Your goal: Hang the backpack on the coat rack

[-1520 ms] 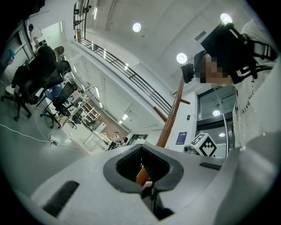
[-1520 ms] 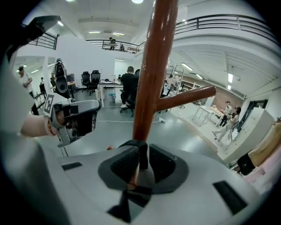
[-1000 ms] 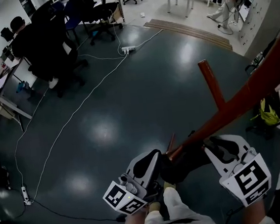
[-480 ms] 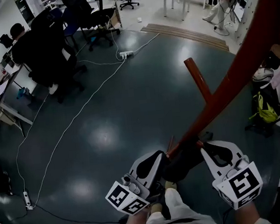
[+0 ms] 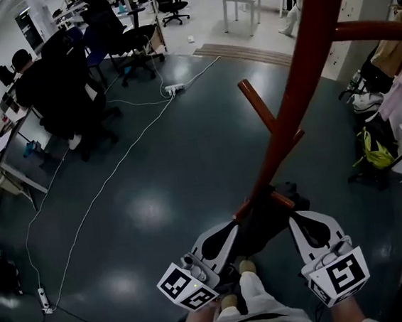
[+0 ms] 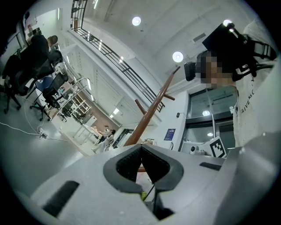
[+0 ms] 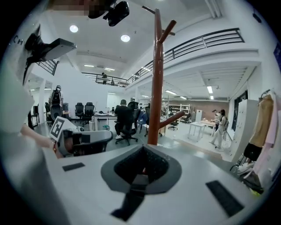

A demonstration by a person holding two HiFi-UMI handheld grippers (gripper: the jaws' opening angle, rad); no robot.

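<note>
1. Black fabric made up the backpack (image 5: pixel 263 220), which sat at 6 o'clock in the head view, held between the two claws and right against the lower part of the rack (image 5: pixel 299 75).
2. The left claw (image 5: pixel 233 228) was closed. In its own view the pads (image 6: pixel 131 160) met at the tip, with a thin dark cord and a yellow-green scrap showing in the gap below, which I took for part of the backpack.
3. The right claw (image 5: pixel 293 218) was also closed, pinched on a flat black strap (image 7: pixel 129 197) that ran down out of its pads.
4. The red-brown rack rose from the claws toward 1 o'clock, and one peg (image 5: pixel 256 104) jutted toward 11 o'clock, well above the backpack.
5. Handling, as a judgement: the backpack looked soft and limp, so it would sag and swing. Its weight could not be told.
6. The strap or top loop was the sound place to hold it. Webbing is thin and could slide through the pads, so the grip needed to stay firm.
7. The hang was not yet done. The loop had to be lifted above the peg's tip and then lowered over it.
8. Risk: the sagging body could catch on the lower stubs of the rack.
</note>
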